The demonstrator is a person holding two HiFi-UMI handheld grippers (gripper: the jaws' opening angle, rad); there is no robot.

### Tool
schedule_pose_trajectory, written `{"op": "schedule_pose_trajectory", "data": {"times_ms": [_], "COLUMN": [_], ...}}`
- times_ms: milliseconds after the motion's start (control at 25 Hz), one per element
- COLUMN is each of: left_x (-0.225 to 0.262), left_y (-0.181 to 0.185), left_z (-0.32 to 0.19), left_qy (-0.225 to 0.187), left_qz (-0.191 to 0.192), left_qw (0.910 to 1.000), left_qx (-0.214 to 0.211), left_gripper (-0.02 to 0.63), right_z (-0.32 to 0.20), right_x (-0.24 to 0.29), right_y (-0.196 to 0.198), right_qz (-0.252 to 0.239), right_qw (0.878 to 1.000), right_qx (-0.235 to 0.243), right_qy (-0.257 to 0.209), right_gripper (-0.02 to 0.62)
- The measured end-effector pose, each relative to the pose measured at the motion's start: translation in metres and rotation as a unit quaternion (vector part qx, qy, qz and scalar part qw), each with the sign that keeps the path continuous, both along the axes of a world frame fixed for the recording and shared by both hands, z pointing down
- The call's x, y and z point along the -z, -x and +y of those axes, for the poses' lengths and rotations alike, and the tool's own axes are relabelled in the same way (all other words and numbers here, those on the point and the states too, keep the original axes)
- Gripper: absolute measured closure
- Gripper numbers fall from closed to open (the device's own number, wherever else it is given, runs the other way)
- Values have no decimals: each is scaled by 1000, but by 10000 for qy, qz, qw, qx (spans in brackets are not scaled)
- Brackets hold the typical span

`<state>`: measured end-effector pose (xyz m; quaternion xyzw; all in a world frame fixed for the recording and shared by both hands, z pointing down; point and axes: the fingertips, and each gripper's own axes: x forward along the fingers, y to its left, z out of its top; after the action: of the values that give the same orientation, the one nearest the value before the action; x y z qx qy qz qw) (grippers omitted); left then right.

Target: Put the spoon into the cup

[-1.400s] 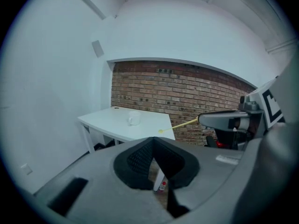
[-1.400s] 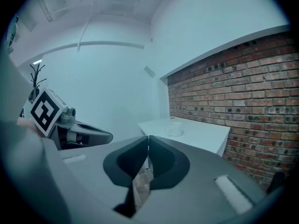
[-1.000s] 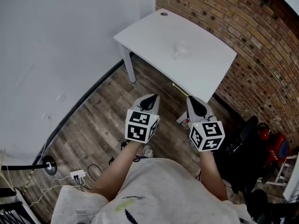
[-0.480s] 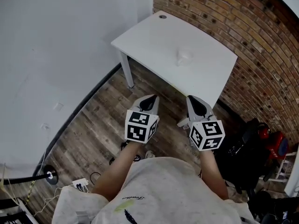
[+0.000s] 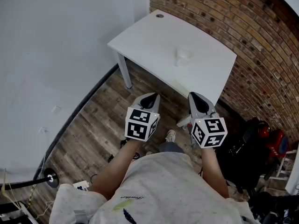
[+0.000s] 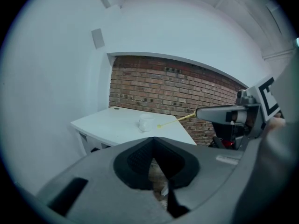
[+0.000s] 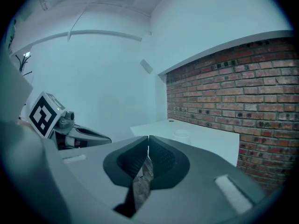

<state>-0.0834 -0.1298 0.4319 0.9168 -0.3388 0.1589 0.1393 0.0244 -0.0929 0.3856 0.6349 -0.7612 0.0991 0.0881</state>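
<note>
A white surface (image 5: 154, 36) stands in the corner, with a white wall (image 5: 56, 41) on one side and a brick wall (image 5: 224, 13) on the other. Under it is a wooden floor (image 5: 103, 120). Some wires (image 5: 28, 190) lie on the floor by the white wall. Dark and red things (image 5: 261, 134) sit by the brick wall. The white cup (image 5: 183, 56) stands alone on the surface, nearer the brick wall. Nothing stands between the cup and the two grippers.

Both grippers are held side by side over the floor, in front of the surface and well apart from the cup. The left gripper (image 6: 153, 141) has its fingers pressed together, with nothing between them. The right gripper (image 7: 148, 139) has its fingers closed too. They pinch the thin yellow spoon (image 6: 175, 120) at their tip. The spoon sticks out in the air toward the cup. It is not in the cup.
</note>
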Motion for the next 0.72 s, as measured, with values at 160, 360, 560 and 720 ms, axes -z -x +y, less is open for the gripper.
{"op": "schedule_pose_trajectory", "data": {"times_ms": [160,360,560,720], "left_x": [-4,-5,-7,-7], "left_y": [-7,-24,-52,-78], "left_z": [-11,-37,-69,-96], "left_qy": [-24,-57,9,14], "left_qz": [-58,-86,-107,-109], "left_qw": [10000,9999,9999,9999], "left_qx": [-6,19,26,21], "left_gripper": [614,614,614,614], "right_z": [-12,-39,-71,-98], "right_x": [-3,-3,-3,-5], "right_y": [-10,-28,-55,-79], "right_qz": [-42,-45,-47,-49], "right_qw": [10000,9999,9999,10000], "right_qx": [-16,-2,7,32], "right_qy": [-46,-97,-95,-45], "right_gripper": [580,580,580,580]}}
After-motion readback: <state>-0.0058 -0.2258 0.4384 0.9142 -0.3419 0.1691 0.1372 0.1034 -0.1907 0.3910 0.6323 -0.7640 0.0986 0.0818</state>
